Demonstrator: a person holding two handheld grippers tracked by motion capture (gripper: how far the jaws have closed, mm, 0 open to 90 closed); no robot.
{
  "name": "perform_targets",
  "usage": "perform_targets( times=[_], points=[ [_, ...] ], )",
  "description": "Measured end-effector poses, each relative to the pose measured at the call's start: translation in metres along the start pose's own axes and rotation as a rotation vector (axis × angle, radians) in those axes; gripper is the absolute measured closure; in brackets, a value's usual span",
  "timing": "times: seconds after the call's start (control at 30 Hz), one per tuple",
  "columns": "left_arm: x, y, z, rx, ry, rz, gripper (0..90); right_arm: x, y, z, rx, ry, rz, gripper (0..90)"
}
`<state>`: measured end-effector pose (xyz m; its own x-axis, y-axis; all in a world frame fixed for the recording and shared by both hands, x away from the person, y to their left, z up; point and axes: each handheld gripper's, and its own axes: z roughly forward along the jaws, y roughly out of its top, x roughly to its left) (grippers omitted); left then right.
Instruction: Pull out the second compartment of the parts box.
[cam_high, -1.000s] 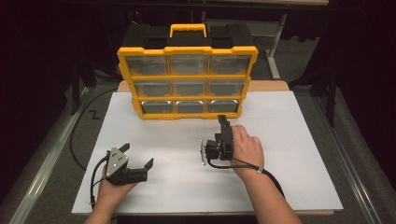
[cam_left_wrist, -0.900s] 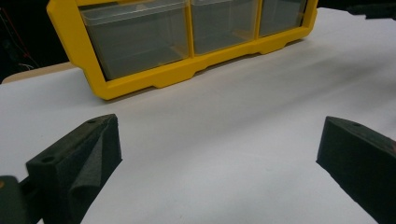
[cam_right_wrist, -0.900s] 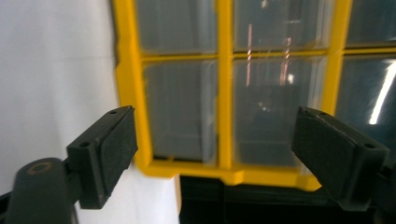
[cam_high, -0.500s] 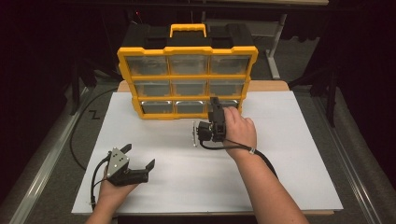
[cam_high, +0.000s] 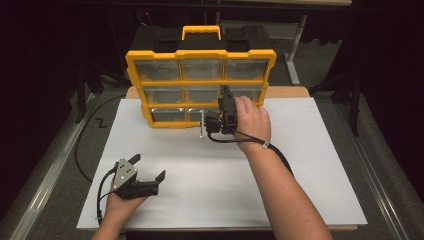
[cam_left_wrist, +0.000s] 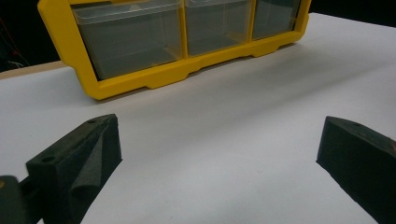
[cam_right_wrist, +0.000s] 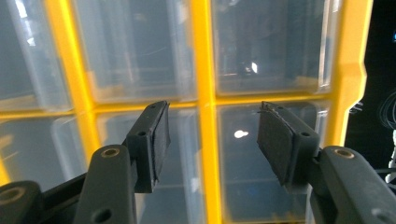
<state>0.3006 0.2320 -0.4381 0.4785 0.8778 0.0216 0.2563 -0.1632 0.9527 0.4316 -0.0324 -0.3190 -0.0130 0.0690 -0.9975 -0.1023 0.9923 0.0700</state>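
Note:
A yellow organiser with clear drawers stands upright at the back of the white table. My right gripper is raised in front of its middle row, to the right of centre, pointing at the drawers. Its jaws have just been closing and stand partly apart with nothing between them. In the right gripper view this gripper frames a yellow divider between two drawers. My left gripper rests low at the near left, open and empty. In the left gripper view its jaws face the organiser's bottom row.
The organiser has a yellow handle on top. A black cable loops off the table's left side. White tabletop lies between the two hands and to the right of the right forearm.
My right hand has risen from the middle of the table and moved away toward the organiser's drawers, and its jaws have narrowed. The left gripper has stayed in place.

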Motion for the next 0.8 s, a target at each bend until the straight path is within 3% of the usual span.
perform_targets(
  times=[0.1,0.5,0.8],
  points=[
    [0.0,0.0,0.0,-0.001,0.0,-0.003,0.7,-0.015,0.006,0.005,-0.007,-0.019,0.006,49.8],
    [0.001,0.0,-0.001,-0.01,0.001,-0.014,0.7,-0.046,0.023,0.018,-0.019,-0.07,0.029,55.9],
    [0.002,0.0,-0.001,-0.015,-0.004,-0.01,0.7,-0.054,0.032,0.026,-0.019,-0.095,0.012,62.5]
  ],
)
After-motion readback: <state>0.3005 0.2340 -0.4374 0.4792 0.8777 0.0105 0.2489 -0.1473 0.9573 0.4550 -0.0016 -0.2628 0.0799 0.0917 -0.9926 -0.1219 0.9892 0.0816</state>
